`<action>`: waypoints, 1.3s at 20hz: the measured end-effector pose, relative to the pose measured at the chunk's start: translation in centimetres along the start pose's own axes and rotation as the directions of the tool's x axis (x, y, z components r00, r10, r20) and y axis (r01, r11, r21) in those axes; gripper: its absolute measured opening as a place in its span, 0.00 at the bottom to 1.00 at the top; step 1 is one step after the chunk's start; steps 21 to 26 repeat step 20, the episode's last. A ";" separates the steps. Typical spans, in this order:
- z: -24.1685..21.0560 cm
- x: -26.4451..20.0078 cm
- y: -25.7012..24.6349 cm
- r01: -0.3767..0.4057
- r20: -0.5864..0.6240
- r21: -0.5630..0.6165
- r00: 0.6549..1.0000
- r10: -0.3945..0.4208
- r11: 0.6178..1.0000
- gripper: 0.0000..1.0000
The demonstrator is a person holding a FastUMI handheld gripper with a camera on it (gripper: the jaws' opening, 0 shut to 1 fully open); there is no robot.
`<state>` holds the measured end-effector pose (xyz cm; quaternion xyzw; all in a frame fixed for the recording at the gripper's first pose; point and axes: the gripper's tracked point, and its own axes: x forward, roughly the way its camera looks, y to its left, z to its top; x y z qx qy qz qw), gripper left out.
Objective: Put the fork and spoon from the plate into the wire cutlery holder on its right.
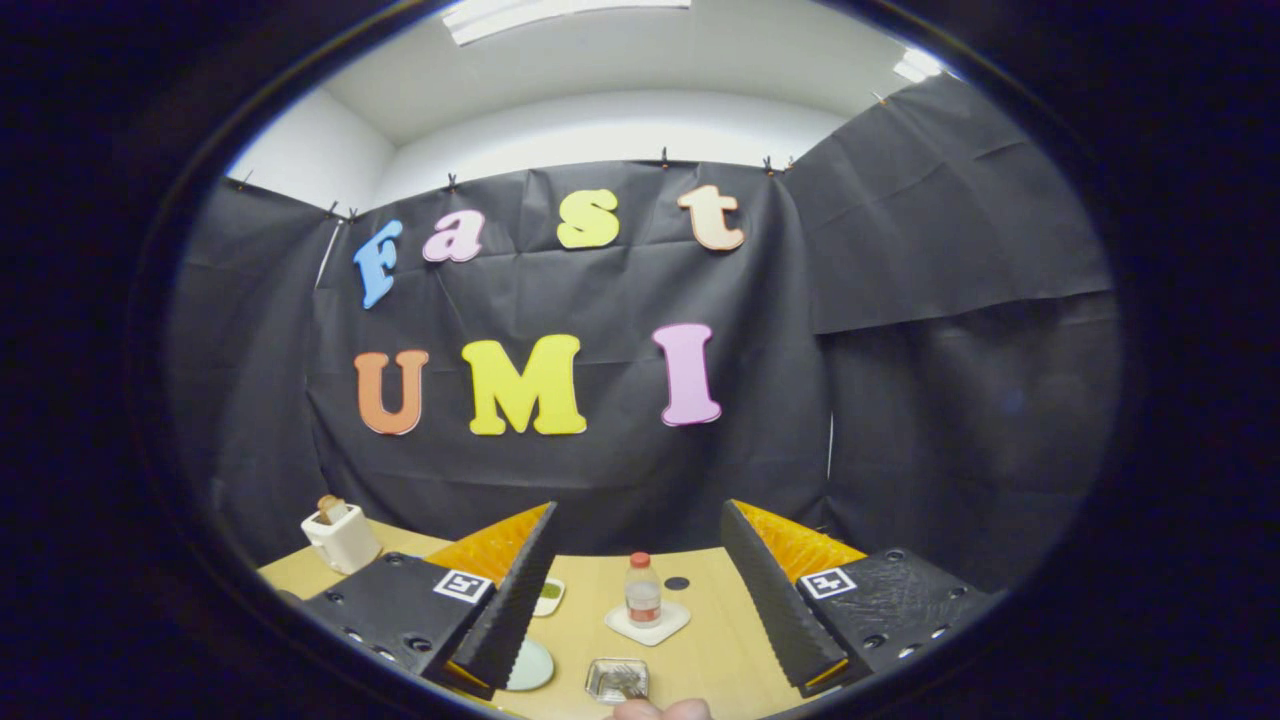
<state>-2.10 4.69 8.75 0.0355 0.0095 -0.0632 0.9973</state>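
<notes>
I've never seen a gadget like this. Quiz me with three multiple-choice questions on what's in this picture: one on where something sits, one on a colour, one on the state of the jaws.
1. Where does the small bottle stand?
A. on a white square coaster on the table, between and beyond the fingers
B. inside the metal tray
C. on top of the white container

2. What colour is the bottle's cap?
A. blue
B. red
C. green

3. How do the jaws of the gripper stand?
A. shut on the bottle
B. shut on a fork
C. wide open, holding nothing

Answers:
1. A, the coaster lies under its base.
2. B, the cap is red above the clear body.
3. C, the table shows across the wide gap between the fingers.
</notes>
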 end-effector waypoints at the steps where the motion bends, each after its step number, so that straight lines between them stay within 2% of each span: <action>1: 0.0 -0.1 -0.2 0.011 -0.004 -0.003 1.000 -0.011 1.000 0.96; 10: 0.1 -0.1 -0.2 0.008 -0.014 -0.010 1.000 -0.008 1.000 0.96; 20: 0.8 -0.1 2.6 -0.014 -0.011 -0.046 1.000 0.014 0.999 0.96; 26: 0.8 -0.1 2.6 -0.014 -0.011 -0.046 1.000 0.014 0.999 0.96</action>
